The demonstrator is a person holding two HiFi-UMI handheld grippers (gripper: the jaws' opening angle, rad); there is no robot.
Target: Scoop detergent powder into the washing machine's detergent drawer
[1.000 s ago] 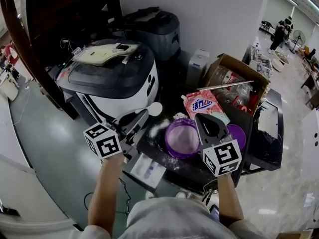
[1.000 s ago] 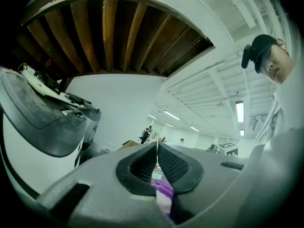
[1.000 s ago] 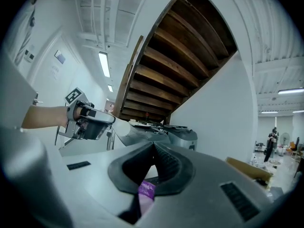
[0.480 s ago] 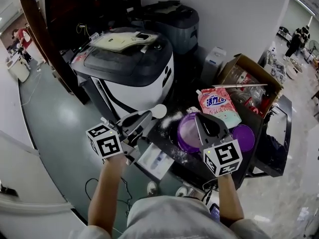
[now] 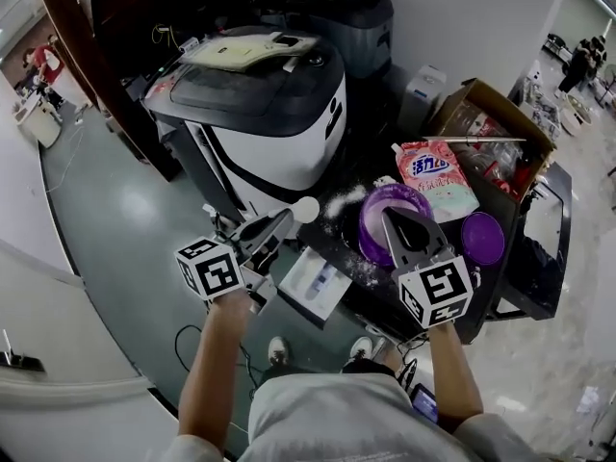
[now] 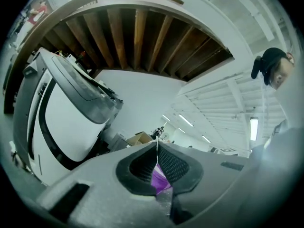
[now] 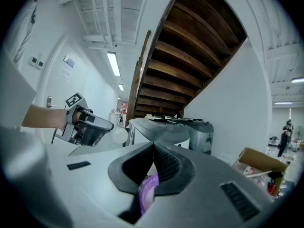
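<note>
In the head view my left gripper (image 5: 281, 219) is shut on the handle of a white scoop (image 5: 306, 209). The scoop's round bowl hangs just left of the black table's edge, in front of the washing machine (image 5: 260, 114). My right gripper (image 5: 393, 216) is shut on the near rim of an open purple tub (image 5: 375, 210) on the table. The left gripper view shows my left gripper (image 6: 156, 146) shut on a thin white handle edge. In the right gripper view my right gripper (image 7: 153, 148) pinches the purple rim (image 7: 148, 186), and the left gripper (image 7: 83, 125) shows to the left.
A pink detergent bag (image 5: 435, 176) lies behind the tub, and white powder (image 5: 342, 200) is spilled on the black table (image 5: 385, 292). The purple lid (image 5: 483, 238) lies to the right. A white box-like part (image 5: 316, 282) sits below the table's left edge. A cardboard box (image 5: 496, 123) stands at the back right.
The head view has swung, so the washing machine now sits higher and more central. Both grippers keep their holds, and the scoop stays just left of the tub.
</note>
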